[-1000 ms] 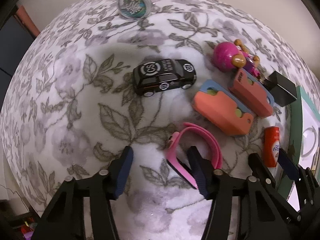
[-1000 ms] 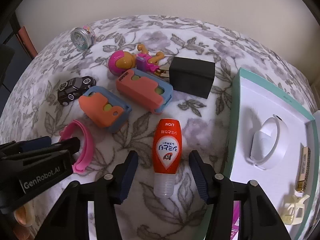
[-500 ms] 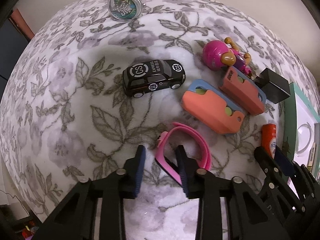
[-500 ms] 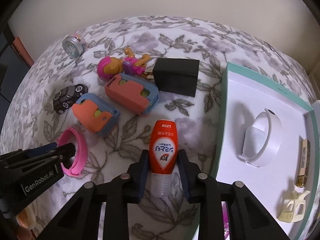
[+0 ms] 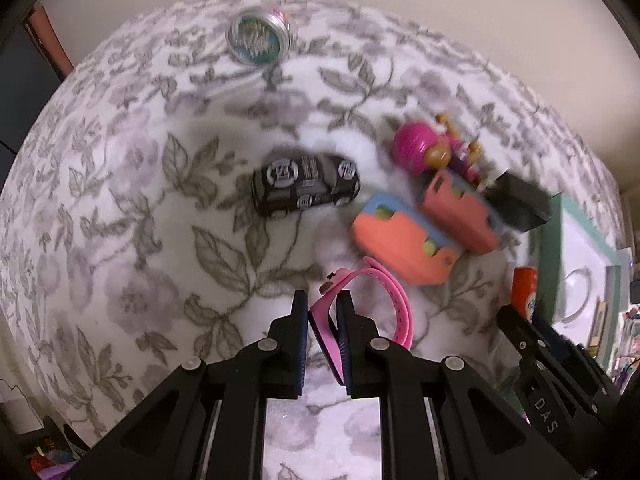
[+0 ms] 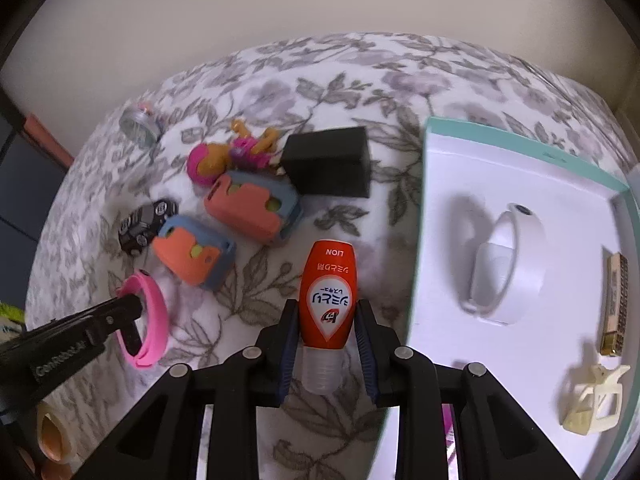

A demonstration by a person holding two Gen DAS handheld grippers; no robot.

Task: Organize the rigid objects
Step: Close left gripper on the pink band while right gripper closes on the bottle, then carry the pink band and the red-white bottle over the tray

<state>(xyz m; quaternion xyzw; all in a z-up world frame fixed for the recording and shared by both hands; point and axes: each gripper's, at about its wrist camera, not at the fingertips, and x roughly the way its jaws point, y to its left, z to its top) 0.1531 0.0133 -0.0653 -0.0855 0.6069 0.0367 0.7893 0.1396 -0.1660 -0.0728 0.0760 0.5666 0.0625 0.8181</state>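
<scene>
My left gripper [image 5: 323,306] is shut on the near side of a pink wristband [image 5: 394,300] that lies on the floral cloth; both also show in the right wrist view, the wristband [image 6: 154,316] at lower left. My right gripper [image 6: 326,316] is shut on an orange-red bottle [image 6: 328,292], cap toward me, held beside the teal-rimmed white tray [image 6: 440,128]. The bottle shows in the left wrist view [image 5: 524,288] too.
On the cloth lie a black toy car [image 5: 306,184], two orange-and-blue cases [image 6: 192,254] [image 6: 252,210], a pink doll [image 6: 228,156], a black box [image 6: 328,166] and a round tin [image 5: 256,36]. The tray holds a white band [image 6: 504,264], a cream clip [image 6: 592,400] and a tan bar [image 6: 616,304].
Both grippers have closed from open: the left onto the pink wristband, the right onto the orange-red bottle. Both views have pulled back from the cloth, the bottle rising with the right gripper.
</scene>
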